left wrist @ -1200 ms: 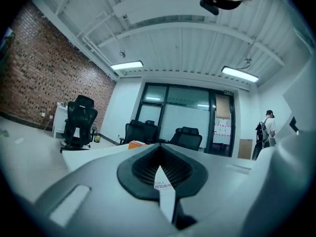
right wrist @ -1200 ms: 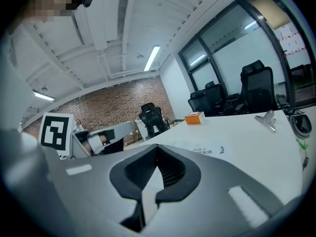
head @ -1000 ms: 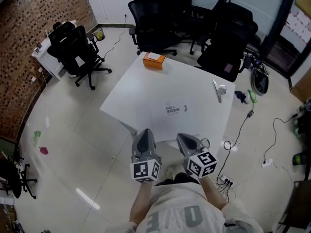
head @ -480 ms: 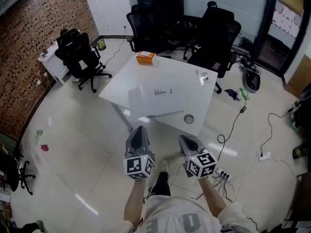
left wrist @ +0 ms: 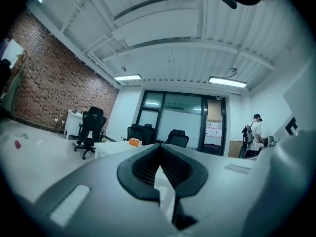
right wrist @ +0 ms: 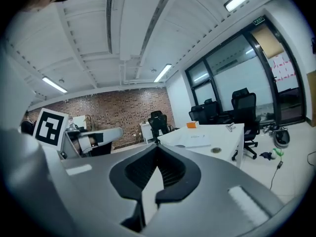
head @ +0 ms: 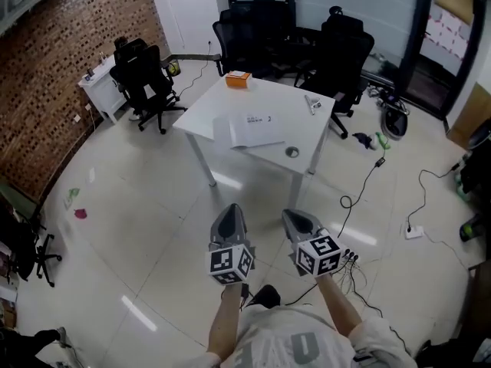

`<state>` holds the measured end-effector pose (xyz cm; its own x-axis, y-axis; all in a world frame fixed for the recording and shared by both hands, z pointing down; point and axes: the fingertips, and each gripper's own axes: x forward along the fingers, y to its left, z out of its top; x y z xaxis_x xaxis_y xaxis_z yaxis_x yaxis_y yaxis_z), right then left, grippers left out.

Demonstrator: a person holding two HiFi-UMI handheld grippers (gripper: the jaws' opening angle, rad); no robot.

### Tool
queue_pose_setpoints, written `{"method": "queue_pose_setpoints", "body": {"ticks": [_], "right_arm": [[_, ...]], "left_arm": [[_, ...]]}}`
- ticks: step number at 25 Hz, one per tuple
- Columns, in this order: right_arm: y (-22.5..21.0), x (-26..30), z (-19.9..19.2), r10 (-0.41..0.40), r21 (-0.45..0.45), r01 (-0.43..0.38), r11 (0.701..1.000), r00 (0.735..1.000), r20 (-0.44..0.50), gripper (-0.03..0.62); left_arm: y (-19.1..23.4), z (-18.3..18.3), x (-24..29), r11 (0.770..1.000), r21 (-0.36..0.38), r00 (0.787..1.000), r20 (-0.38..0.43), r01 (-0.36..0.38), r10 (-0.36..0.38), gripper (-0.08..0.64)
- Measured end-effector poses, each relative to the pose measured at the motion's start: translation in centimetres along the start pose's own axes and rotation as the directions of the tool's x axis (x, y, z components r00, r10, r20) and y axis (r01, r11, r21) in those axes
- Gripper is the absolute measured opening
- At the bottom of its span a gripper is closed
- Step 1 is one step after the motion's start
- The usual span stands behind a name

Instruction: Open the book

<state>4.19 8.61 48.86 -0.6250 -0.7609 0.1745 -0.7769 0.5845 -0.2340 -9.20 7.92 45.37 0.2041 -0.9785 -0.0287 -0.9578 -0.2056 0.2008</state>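
Observation:
The closed white book point(head: 253, 129) lies flat on the white table point(head: 303, 125), far ahead of me across the floor. In the head view both grippers are held low over the tiles, well short of the table. My left gripper point(head: 230, 210) and right gripper point(head: 296, 216) point level toward it, side by side. The left gripper point(left wrist: 160, 147) has its jaws together with nothing between them. The right gripper point(right wrist: 157, 144) is likewise shut and empty. The book point(right wrist: 197, 140) shows small on the table in the right gripper view.
On the table stand an orange box point(head: 238, 80), a small tape roll point(head: 291, 152) and a metal clip point(head: 311, 103). Black office chairs point(head: 146, 83) ring the table. Cables and a power strip point(head: 349, 257) lie on the floor at the right. A person point(left wrist: 255, 132) stands far right.
I have backed away from the table: it has shrunk and slid up the head view. Both grippers kept their pose and stayed shut.

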Motion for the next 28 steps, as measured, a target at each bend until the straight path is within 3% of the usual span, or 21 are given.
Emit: {"method": "queue_pose_setpoints", "body": {"ticks": [6, 13, 28], "right_arm": [[3.4, -3.1, -1.2, -0.015, 0.006, 0.015, 1.000, 1.000, -0.019, 0.002], [5.3, -4.7, -2.6, -0.023, 0.040, 0.024, 0.999, 0.999, -0.024, 0.002], [4.9, -6.2, -2.8, -0.083, 0.076, 0.086, 0.993, 0.996, -0.041, 0.002]], "left_arm": [[-0.5, 0.6, -4.8, 0.999, -0.041, 1.000, 0.013, -0.007, 0.007, 0.012], [-0.2, -0.4, -8.2, 0.999, -0.037, 1.000, -0.006, -0.022, 0.022, 0.012], [-1.6, -1.6, -8.3, 1.000, -0.014, 0.998, -0.061, 0.021, -0.022, 0.012]]}}
